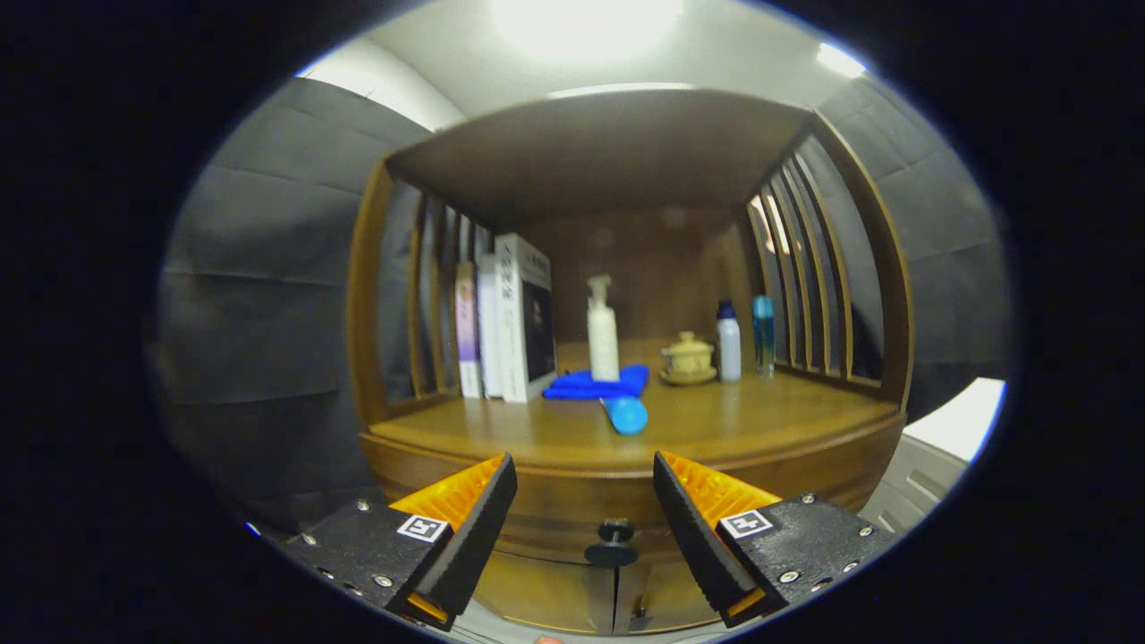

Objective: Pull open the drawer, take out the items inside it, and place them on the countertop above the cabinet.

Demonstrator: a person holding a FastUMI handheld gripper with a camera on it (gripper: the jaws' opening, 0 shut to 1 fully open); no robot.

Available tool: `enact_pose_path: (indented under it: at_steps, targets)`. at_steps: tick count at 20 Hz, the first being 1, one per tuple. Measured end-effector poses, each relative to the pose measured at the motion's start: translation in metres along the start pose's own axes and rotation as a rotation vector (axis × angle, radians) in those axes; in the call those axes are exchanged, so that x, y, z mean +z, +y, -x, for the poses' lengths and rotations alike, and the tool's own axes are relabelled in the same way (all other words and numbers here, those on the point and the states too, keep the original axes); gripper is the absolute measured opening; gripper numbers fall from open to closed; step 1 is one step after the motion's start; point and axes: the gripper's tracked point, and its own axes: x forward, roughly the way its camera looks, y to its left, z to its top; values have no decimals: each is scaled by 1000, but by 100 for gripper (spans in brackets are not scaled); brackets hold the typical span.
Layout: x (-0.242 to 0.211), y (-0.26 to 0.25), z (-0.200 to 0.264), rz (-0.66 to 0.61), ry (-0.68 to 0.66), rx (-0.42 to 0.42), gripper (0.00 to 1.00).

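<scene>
Spread wide and empty, my gripper (584,501) frames the drawer knob (614,542) at six o'clock under the countertop (716,429); small, rigid, likely slick; I'd pinch its narrow stem and pull straight.

— I'm scanning for print. Anything legible on your feed?

— No. The books (505,317) carry cover marks too blurred for me to read. The bottles (729,344) are blurred too. I get 0 readable words.
</scene>
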Motion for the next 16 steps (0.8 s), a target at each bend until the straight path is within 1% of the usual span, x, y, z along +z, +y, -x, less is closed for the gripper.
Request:
enact_pose_path:
  at_steps: [1,2,4,5,7,8,10,12,15,16]
  targets:
    - [18,-9,7,29,-6,-30,95]
    - [41,-12,12,48,-16,-43,95]
    - [104,-6,19,76,-92,-16,95]
    - [130,-10,24,101,-115,-18,95]
    - [165,-23,36,140,-105,-66,95]
    - [177,-24,41,138,-96,-81,95]
    - [199,-16,54,102,-112,-73,94]
    - [202,-9,66,54,-110,-61,94]
    - [197,16,77,-41,-100,9,94]
    - [195,17,76,-66,-91,3,94]
